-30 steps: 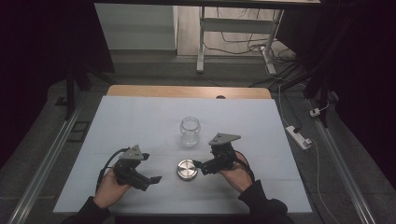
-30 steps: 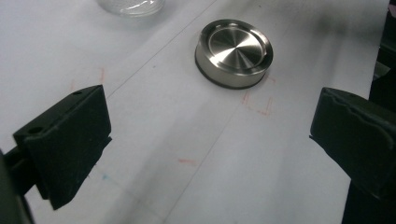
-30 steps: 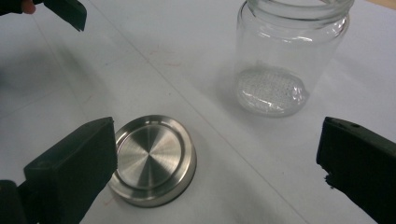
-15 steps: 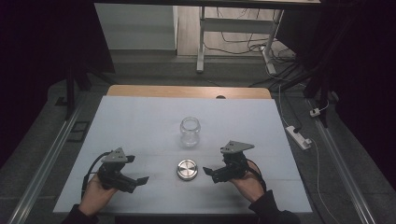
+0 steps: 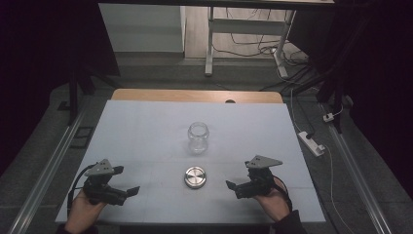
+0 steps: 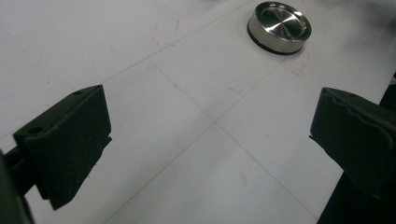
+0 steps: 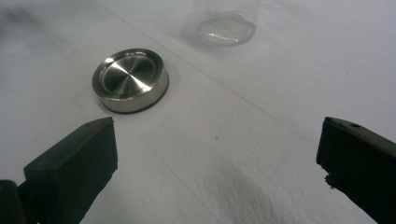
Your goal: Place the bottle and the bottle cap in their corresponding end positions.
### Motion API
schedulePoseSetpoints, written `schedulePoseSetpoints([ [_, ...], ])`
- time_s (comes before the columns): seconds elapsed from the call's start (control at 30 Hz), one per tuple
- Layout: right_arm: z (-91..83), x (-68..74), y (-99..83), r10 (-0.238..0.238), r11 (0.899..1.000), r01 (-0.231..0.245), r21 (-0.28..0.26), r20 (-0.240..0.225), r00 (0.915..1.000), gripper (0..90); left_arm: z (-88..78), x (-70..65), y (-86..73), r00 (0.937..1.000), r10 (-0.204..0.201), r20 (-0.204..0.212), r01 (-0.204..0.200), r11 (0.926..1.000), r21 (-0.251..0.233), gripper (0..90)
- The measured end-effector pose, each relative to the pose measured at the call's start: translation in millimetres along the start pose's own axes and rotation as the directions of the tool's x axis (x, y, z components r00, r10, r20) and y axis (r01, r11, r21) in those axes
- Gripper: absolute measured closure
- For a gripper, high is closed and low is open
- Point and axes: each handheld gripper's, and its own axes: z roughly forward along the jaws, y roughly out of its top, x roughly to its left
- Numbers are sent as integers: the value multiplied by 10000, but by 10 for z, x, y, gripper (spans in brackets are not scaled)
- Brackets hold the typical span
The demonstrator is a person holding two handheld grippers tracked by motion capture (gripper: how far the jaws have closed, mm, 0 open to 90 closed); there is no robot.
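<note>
The white, matte counter carried a clear glass jar standing upright at its middle, mouth uncovered. Just nearer the person lay a round brushed-steel lid, flat, between both tools. The right tool sat somewhat closer to it than the left tool. Each gaped wide, holding nothing.
</note>
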Motion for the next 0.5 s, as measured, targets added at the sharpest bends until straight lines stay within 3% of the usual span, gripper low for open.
schedulePoseSetpoints([
  [0.5, -407, -172, -334, 891, 9960, -874, -210, 1029, 9907, 0, -252, 31, -274, 9959, -507, -743, 507, 9987, -24, 0],
])
